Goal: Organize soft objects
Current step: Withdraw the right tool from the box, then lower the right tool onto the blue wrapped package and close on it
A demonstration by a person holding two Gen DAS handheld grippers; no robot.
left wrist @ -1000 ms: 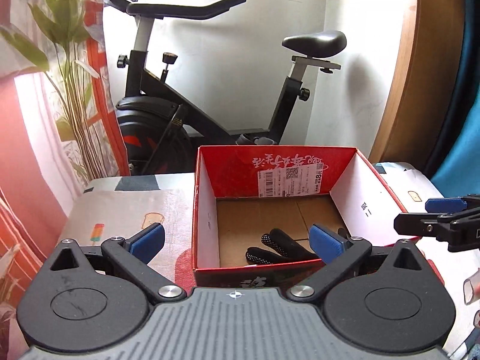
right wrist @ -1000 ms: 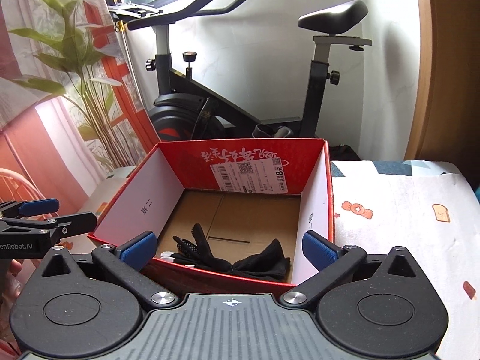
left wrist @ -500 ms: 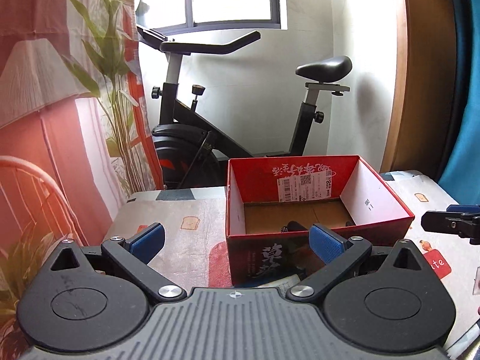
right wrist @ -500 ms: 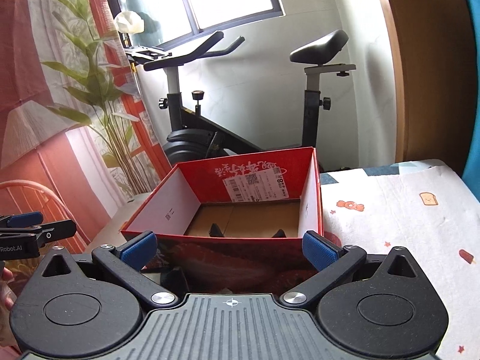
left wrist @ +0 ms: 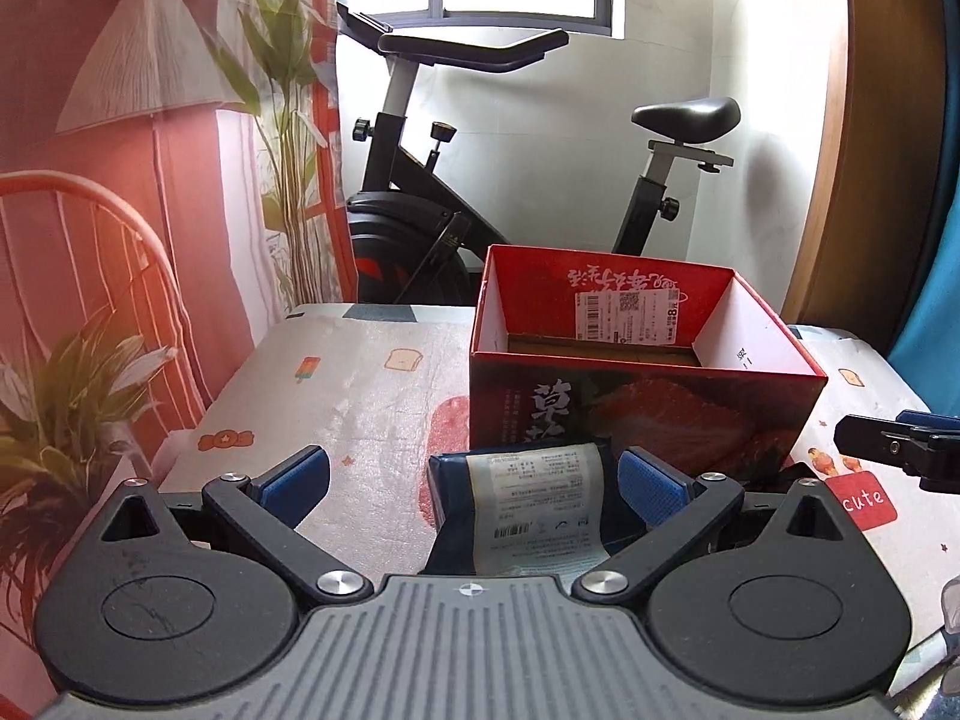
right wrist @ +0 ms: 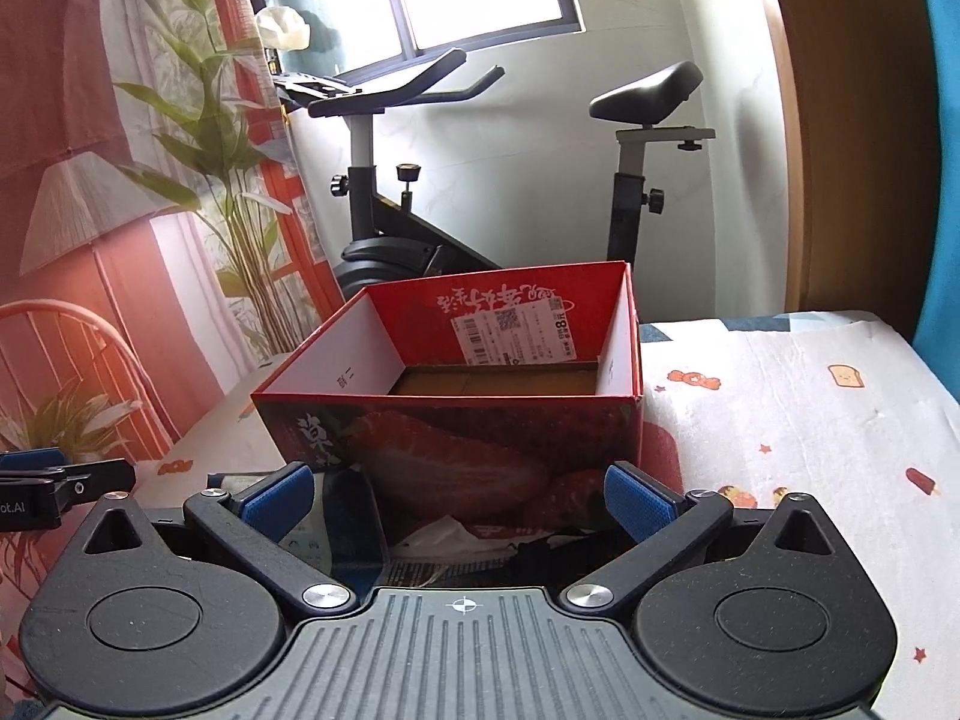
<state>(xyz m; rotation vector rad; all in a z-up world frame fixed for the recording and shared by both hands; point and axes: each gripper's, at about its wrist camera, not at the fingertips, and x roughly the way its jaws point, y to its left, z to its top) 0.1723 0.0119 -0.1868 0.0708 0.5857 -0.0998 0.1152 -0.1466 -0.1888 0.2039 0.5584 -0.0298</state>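
A red open cardboard box [left wrist: 642, 408] [right wrist: 480, 420] stands on the patterned tablecloth; its inside is hidden behind its near wall. In front of it lies a dark blue soft packet [left wrist: 528, 510] with a white label, between the fingers of my open left gripper [left wrist: 474, 480]. My right gripper [right wrist: 462, 498] is open too, low in front of the box. Between its fingers lie a white crumpled soft item [right wrist: 450, 534], something black [right wrist: 552, 546] and the blue packet [right wrist: 324, 528]. Each gripper's tip shows at the edge of the other's view [left wrist: 894, 450] [right wrist: 54, 480].
The table with its cartoon-print cloth [left wrist: 360, 396] [right wrist: 810, 444] spreads left and right of the box. Behind it stands an exercise bike [left wrist: 456, 228] [right wrist: 384, 228] against a white wall. A curtain with plant print [left wrist: 150, 210] hangs at the left, a wooden door frame [right wrist: 840, 150] at the right.
Both grippers have pulled back from over the box and dropped lower. The black gloves inside are now hidden, and the packet and other soft items before the box have come into view.
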